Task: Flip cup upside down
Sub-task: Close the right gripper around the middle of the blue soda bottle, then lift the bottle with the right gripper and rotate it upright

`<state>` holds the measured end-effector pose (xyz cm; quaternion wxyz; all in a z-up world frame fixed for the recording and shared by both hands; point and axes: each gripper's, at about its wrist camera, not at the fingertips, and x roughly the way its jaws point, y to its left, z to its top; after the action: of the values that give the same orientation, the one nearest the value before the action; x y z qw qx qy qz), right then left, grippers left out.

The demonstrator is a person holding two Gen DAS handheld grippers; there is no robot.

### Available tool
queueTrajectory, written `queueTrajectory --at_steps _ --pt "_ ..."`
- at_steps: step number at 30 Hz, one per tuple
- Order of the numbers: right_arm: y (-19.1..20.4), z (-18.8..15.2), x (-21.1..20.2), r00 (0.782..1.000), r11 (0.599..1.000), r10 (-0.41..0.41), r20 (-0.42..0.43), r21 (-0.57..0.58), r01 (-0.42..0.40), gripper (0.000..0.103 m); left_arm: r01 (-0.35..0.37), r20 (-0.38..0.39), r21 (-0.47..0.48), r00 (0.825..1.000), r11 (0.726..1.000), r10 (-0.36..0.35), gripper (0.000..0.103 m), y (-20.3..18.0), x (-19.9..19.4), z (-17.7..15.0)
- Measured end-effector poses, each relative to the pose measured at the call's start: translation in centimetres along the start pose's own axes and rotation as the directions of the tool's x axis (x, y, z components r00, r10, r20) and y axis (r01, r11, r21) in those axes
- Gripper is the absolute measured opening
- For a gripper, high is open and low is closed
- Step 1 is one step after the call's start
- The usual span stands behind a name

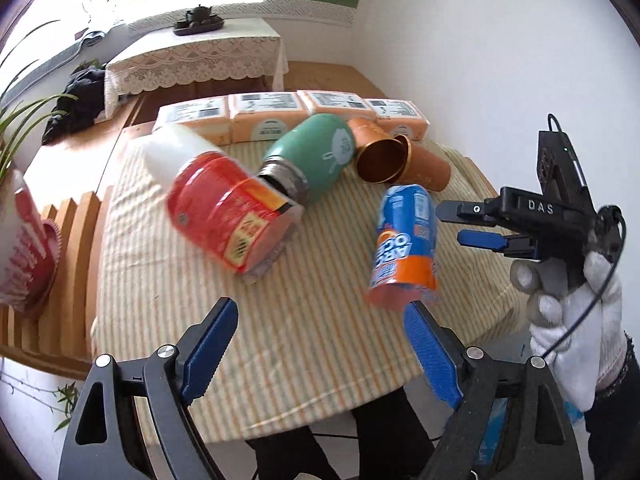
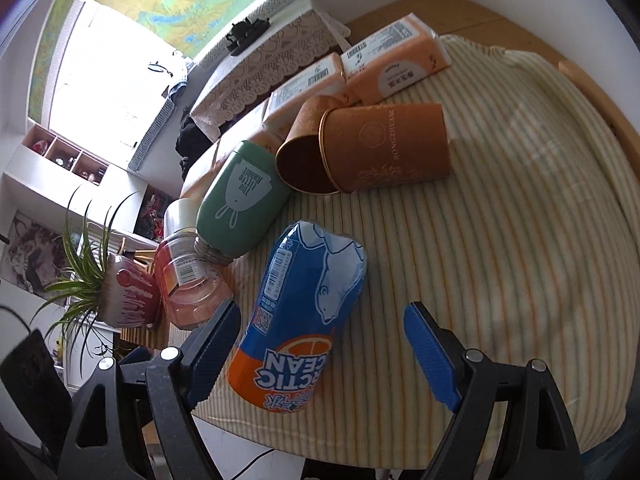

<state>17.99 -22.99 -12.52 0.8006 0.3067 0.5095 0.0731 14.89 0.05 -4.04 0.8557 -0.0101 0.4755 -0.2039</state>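
Observation:
An orange paper cup (image 1: 384, 158) (image 2: 306, 148) lies on its side on the striped cloth, its open mouth toward me, against a second orange cup (image 1: 430, 168) (image 2: 384, 146) that also lies on its side. My left gripper (image 1: 320, 350) is open and empty above the cloth's near part. My right gripper (image 2: 320, 354) is open, its jaws either side of a blue and orange Arctic Ocean can (image 2: 298, 312) (image 1: 406, 246) without touching it. The right gripper also shows at the right of the left wrist view (image 1: 464, 224), held by a white-gloved hand.
A green bottle (image 1: 312, 154) (image 2: 242, 204) and a red-labelled jar (image 1: 228, 218) (image 2: 188, 276) lie left of the cups. Orange tissue packs (image 1: 280, 118) (image 2: 360, 72) line the far edge. A potted plant (image 2: 116, 292) stands at the left. The striped cloth (image 1: 304, 320) covers the table.

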Motion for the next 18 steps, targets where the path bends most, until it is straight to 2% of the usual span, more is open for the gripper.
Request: queueTrajectory --at_steps 6,9,13,16,18 --pt "0.6 1.2 2.6 0.998 0.997 -0.05 -0.048 0.051 0.052 0.081 -0.031 0.01 -0.078 0.999 0.996 0.031 0.088 5.3 -3.0 -3.6" --pt "1.2 1.5 3.6 0.995 0.997 -0.065 -0.077 0.046 0.068 0.081 -0.058 0.01 -0.092 0.998 0.994 0.059 0.087 6.9 -3.6 -5.5" --pt "2.1 1.9 4.9 0.988 0.994 -0.106 -0.116 0.019 0.109 0.08 -0.054 0.007 -0.129 0.998 0.99 0.055 0.087 8.6 -3.4 -6.5" --pt "2.3 2.0 5.2 0.984 0.992 -0.127 -0.126 0.003 0.128 0.071 -0.049 0.013 -0.146 0.999 0.988 0.051 0.087 9.5 -3.5 -6.9" --pt "2.3 2.1 5.3 0.983 0.992 -0.129 -0.128 -0.002 0.13 0.069 -0.047 0.015 -0.151 0.999 0.987 0.05 0.087 9.6 -3.2 -7.0"
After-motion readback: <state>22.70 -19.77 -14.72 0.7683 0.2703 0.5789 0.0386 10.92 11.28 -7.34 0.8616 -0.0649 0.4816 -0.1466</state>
